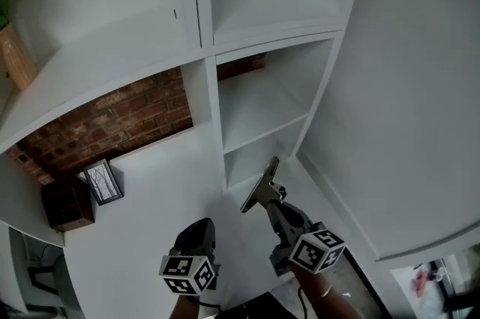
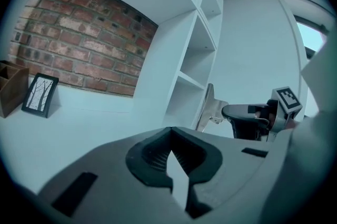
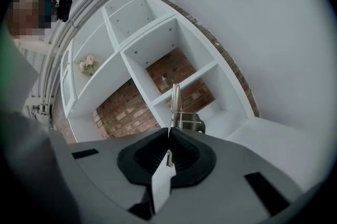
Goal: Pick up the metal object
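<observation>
Head view looks steeply down; 2 gripper views, seemingly low, share the white shelving (image 2: 169,59).

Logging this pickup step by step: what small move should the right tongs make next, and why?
Probably a small steady lift: the right tongs are shut on the metal object, which looks already clear of the white counter; the left tongs are shut, empty.

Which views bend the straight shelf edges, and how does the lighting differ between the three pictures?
Head view: the shelves bow mildly, and the light is dim and grey with no hard shadows. Left gripper view: strong fisheye with a dark round border, a bluish cast, and the brick wall sharp. Right gripper view: same round border, shelves curving heavily, the metal object crisp, and a mosaic patch upper left.
</observation>
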Tool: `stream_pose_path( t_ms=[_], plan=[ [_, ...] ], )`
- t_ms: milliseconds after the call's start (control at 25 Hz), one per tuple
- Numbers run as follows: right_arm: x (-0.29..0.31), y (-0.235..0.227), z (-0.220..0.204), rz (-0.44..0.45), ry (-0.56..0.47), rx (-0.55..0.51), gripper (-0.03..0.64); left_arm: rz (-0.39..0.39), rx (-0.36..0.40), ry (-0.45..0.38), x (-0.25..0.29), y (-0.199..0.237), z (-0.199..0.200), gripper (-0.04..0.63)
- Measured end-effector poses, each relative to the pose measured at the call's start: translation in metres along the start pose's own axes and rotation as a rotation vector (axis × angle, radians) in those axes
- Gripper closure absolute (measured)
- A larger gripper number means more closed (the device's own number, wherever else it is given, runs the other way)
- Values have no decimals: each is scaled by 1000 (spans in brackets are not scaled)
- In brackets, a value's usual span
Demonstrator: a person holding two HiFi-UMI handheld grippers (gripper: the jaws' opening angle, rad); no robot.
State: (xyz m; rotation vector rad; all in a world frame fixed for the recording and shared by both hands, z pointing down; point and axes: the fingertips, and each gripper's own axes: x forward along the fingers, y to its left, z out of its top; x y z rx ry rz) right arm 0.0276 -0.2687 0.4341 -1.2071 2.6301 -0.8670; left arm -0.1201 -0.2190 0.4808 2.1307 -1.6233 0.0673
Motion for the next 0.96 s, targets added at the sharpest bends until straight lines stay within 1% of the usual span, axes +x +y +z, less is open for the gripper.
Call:
stream_pose_path(
  t_ms=[160,400,640,960],
  plan=[
    [-13,11,2,-12,-18,-60,603,-19,5,-10,-8,-6,1,586],
    [-29,28,-2,-29,-10,-200,604,-38,9,-29,-20,-10,5,586],
    [-39,41,3,-35,-32,-238,606,-57,28,-59,-32,-16,14,586],
    [-52,50,-4,-60,-16,-310,606,-63,66,-88,-46,-22,24,586]
  ],
)
